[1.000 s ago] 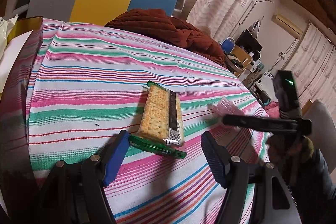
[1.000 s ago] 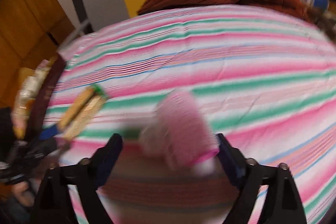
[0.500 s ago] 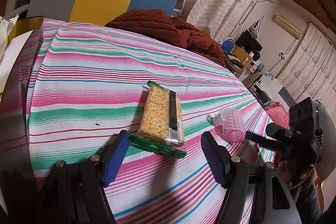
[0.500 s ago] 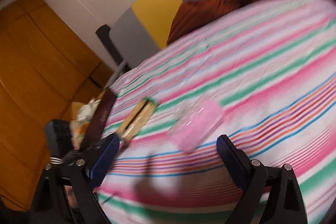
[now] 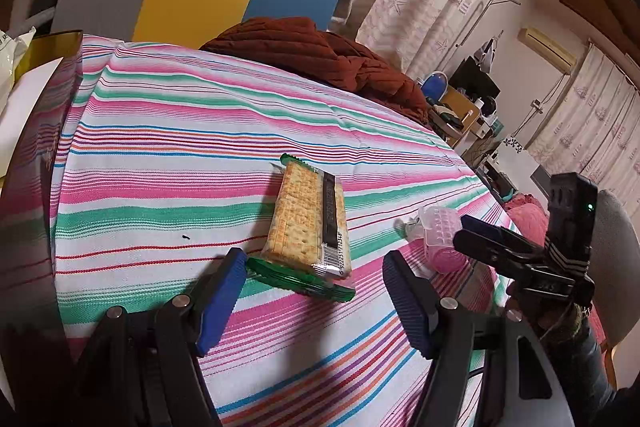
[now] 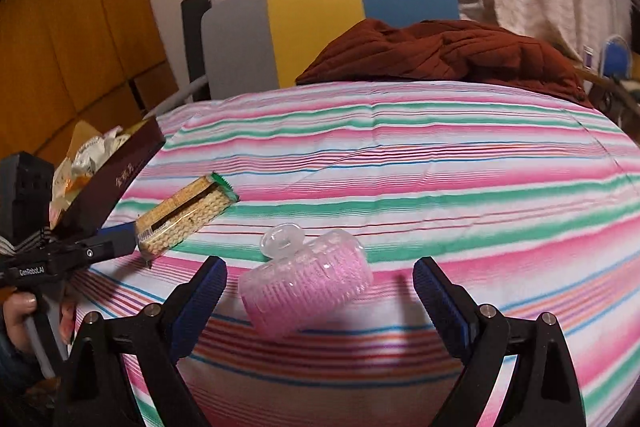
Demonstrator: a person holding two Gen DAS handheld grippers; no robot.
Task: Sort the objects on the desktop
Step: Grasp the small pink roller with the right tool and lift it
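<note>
Both in pre-grasp. Left claw wide open, empty, straddling the near end of the cracker pack on the striped worktop. Right claw wide open, empty, pink hair roller lying between its jaws. Next: advance, close on each.

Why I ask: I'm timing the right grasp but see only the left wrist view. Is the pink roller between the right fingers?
Observer: Yes. The pink roller lies on the striped cloth between the right gripper's open fingers, touching neither.
Operator: Does it lie square to them?
Observer: No. It lies slanted across the gap, with its clear cap at the end farther from the camera and to the left.
</note>
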